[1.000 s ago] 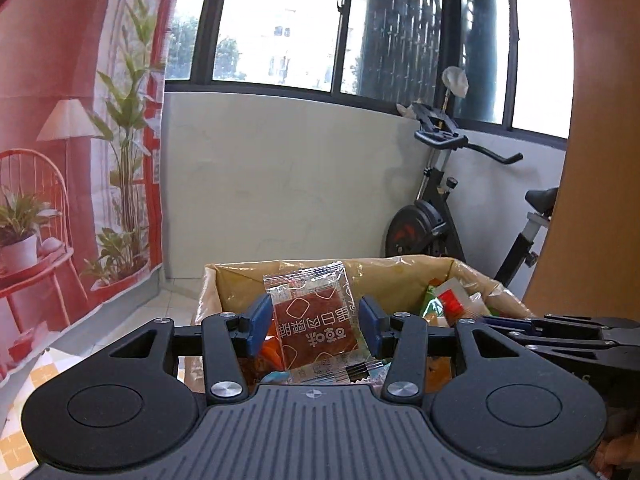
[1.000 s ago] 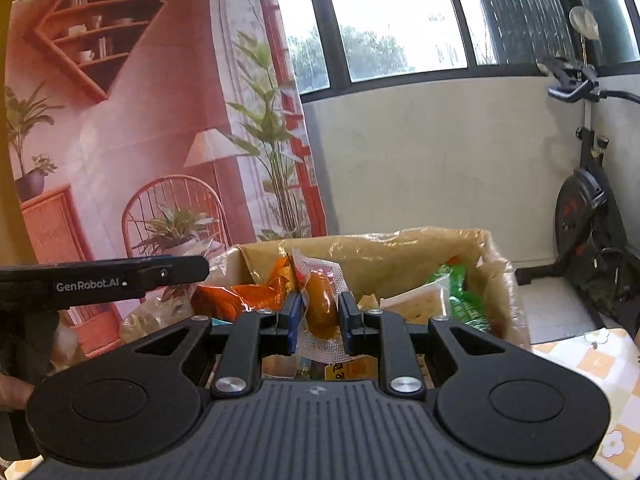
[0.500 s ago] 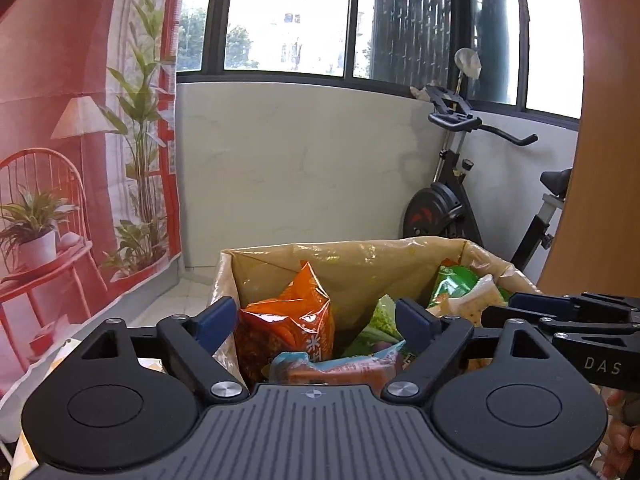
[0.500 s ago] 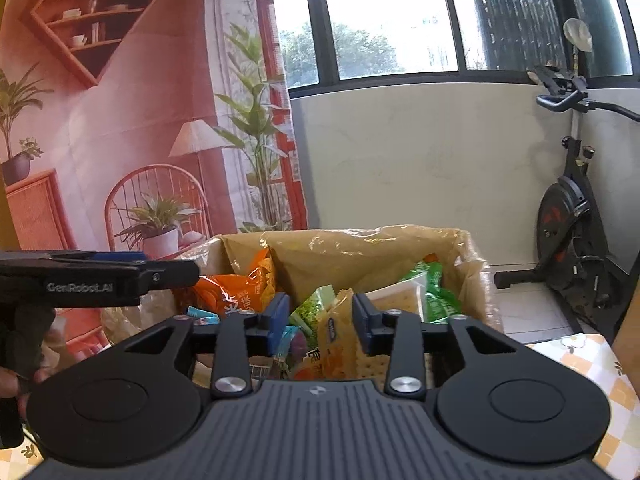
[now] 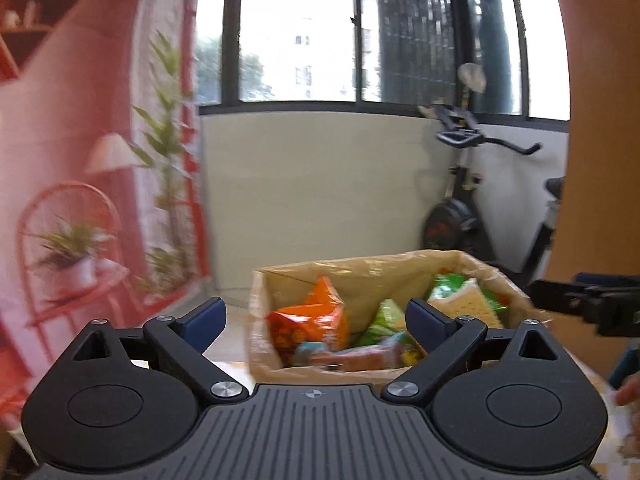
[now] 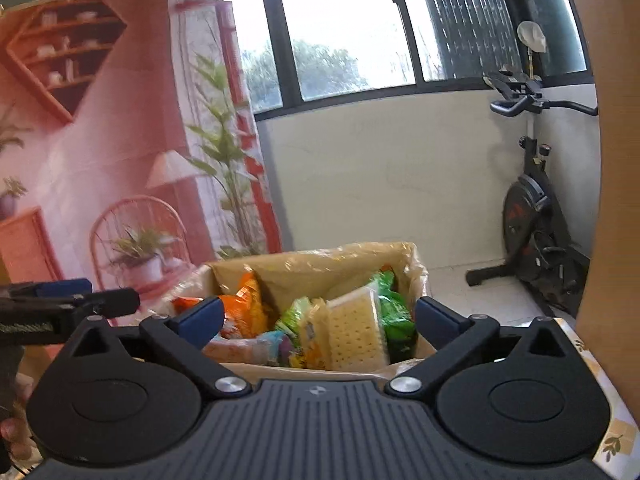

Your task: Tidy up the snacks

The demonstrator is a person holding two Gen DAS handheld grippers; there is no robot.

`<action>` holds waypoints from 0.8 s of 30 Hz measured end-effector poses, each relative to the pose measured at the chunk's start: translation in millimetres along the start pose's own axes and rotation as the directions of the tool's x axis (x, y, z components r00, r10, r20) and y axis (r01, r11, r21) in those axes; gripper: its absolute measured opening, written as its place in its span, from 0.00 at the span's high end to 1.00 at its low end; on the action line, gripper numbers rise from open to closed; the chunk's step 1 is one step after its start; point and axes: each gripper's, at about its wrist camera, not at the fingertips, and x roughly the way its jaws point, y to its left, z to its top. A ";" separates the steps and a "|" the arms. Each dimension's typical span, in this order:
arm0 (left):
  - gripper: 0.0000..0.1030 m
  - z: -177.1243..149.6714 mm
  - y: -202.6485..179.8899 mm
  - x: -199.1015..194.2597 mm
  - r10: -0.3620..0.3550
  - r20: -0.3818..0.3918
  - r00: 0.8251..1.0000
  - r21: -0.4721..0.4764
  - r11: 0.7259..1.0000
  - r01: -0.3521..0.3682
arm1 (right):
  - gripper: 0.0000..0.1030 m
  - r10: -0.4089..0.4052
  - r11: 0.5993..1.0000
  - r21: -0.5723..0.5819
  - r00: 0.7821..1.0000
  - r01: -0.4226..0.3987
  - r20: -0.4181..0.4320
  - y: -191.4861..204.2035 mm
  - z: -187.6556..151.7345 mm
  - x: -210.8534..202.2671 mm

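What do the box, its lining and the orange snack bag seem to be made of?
Box: probably brown cardboard, matte. Lining: thin clear plastic film, crinkled, with glare patches. Orange snack bag: glossy plastic or foil wrap, creased and shiny.

Exercise bike point(image 6: 536, 216) beside printed backdrop point(image 6: 100, 140)

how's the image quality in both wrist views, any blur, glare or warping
Left wrist view: motion blur smears the pink backdrop and the snack box; the window is blown out white. Right wrist view: sharper, the cracker pack reads clearly, though the window glares too. Both show fisheye bending at the edges.
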 end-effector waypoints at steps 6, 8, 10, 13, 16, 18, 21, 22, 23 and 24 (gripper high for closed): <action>0.05 1.6 -8.8 -32.7 0.064 0.050 0.997 0.056 0.996 -0.067 | 0.00 0.003 1.000 -0.020 1.000 -0.003 0.031 11.7 0.9 -31.9; 0.05 2.6 -8.9 -42.5 0.071 0.057 0.996 0.042 0.996 -0.073 | 0.00 0.005 1.000 -0.021 0.999 -0.005 0.037 16.1 0.1 -40.6; 0.05 3.4 -9.5 -53.0 0.072 0.053 0.996 0.038 0.997 -0.074 | 0.00 0.007 1.000 -0.021 0.999 -0.006 0.042 20.1 -1.8 -51.7; 0.05 1.6 -8.7 -66.6 0.065 0.057 0.996 0.028 0.997 -0.067 | 0.00 0.008 1.000 -0.026 0.999 -0.007 0.052 24.6 -3.3 -67.1; 0.05 -2.8 -5.5 -81.9 0.045 0.060 0.997 -0.011 0.999 -0.044 | 0.00 0.004 1.000 -0.025 0.999 -0.003 0.053 31.2 -6.0 -80.5; 0.05 -6.6 -1.9 -92.4 0.029 0.062 0.998 -0.044 0.999 -0.026 | 0.00 0.007 1.000 -0.027 0.998 -0.005 0.054 34.9 -8.5 -90.3; 0.05 -12.2 2.3 -110.5 0.015 0.075 0.997 -0.082 0.997 -0.009 | 0.00 0.004 0.999 -0.037 0.998 -0.002 0.058 42.4 -13.5 -106.3; 0.05 -14.4 2.6 -116.4 0.017 0.082 0.996 -0.087 0.996 -0.010 | 0.00 0.006 0.999 -0.041 0.998 -0.003 0.057 44.8 -14.9 -111.0; 0.05 -16.3 2.4 -122.0 0.023 0.088 0.996 -0.088 0.996 -0.015 | 0.00 0.007 0.999 -0.046 0.998 -0.004 0.058 48.1 -17.3 -117.3; 0.05 -18.1 1.7 -127.6 0.031 0.093 0.995 -0.087 0.996 -0.023 | 0.00 0.007 0.999 -0.051 0.998 -0.004 0.059 50.8 -18.8 -122.3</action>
